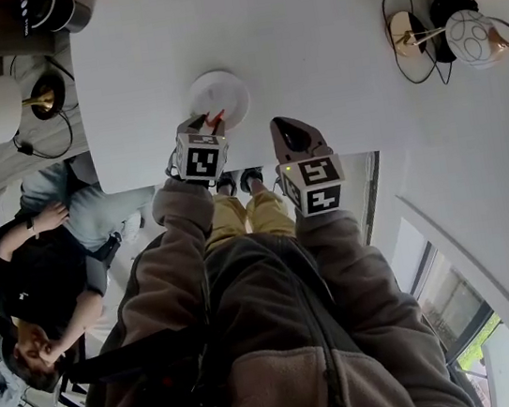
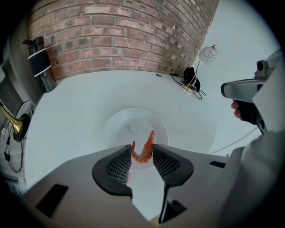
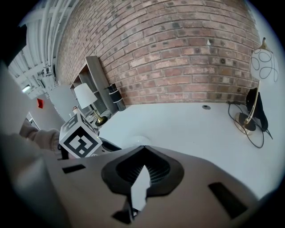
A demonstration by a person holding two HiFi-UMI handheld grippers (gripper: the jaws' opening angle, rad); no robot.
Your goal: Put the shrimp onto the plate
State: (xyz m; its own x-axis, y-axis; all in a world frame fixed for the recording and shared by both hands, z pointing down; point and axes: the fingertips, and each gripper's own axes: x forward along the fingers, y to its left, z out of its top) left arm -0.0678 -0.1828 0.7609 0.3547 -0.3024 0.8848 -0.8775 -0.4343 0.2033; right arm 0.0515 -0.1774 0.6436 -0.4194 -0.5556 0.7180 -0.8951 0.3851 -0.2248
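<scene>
While right gripper waits clenched, empty, alongside, left gripper clamps shrimp, long axis pointing ahead, poised over near edge of plate on counter.

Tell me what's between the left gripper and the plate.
Only the shrimp, pinched in the left gripper over the plate; the left gripper view shows it.

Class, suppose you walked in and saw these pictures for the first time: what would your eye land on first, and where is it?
The orange shrimp, pinched between the jaws of the left gripper, stands out against the white plate just beyond it on the white table. The right gripper is shut and empty alongside, and a red brick wall rises behind the table.
</scene>
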